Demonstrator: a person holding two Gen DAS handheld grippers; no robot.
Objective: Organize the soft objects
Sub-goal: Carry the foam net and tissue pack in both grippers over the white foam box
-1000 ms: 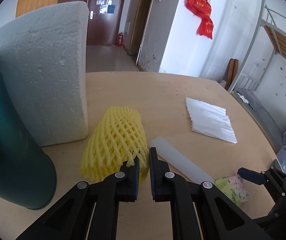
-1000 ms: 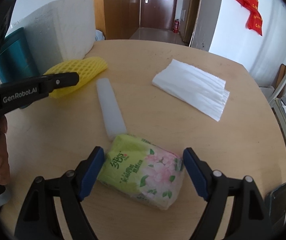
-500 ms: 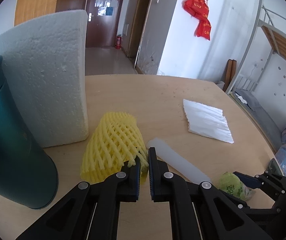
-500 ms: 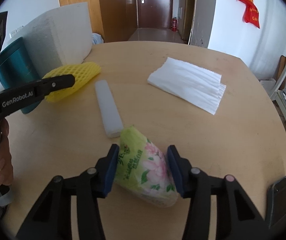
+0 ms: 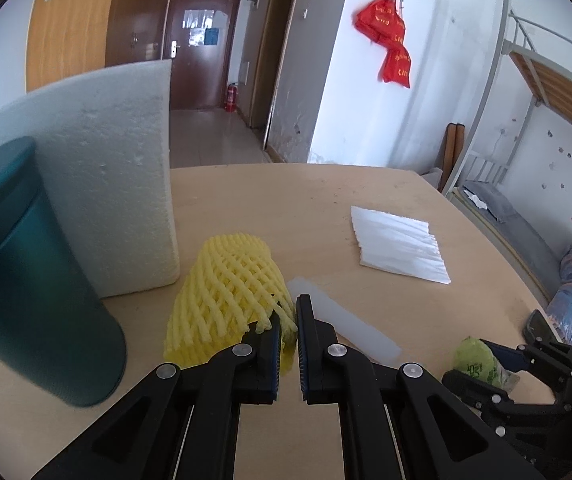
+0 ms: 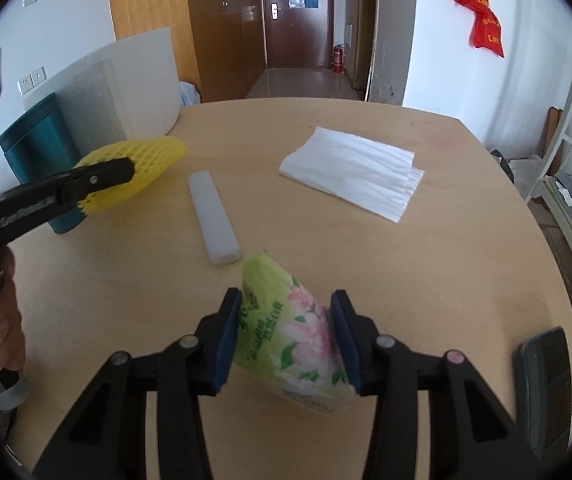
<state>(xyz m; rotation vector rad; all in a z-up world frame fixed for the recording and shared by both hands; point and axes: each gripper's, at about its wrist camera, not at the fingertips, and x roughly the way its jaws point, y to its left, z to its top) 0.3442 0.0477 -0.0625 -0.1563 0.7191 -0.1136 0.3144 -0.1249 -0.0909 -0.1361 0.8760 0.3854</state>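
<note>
1. White walls (image 5: 458, 80); red bags (image 5: 390, 46) hang from a hook.
2. Brown door (image 6: 298, 12) ends a tiled corridor (image 5: 206, 140), a fire extinguisher (image 6: 338, 60) beside it.
3. Metal bunk bed (image 5: 542, 80) at right, possibly with bedding.
4. Light wooden bench (image 6: 426, 280), daylit.

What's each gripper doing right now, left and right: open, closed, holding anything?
Left gripper: shut, pinching the edge of the yellow foam net.
Right gripper: closed on the green floral tissue pack, pads pressing both sides.

Bright, even daylight; soft shadows, fisheye-bent dark edges, slight blur.
</note>
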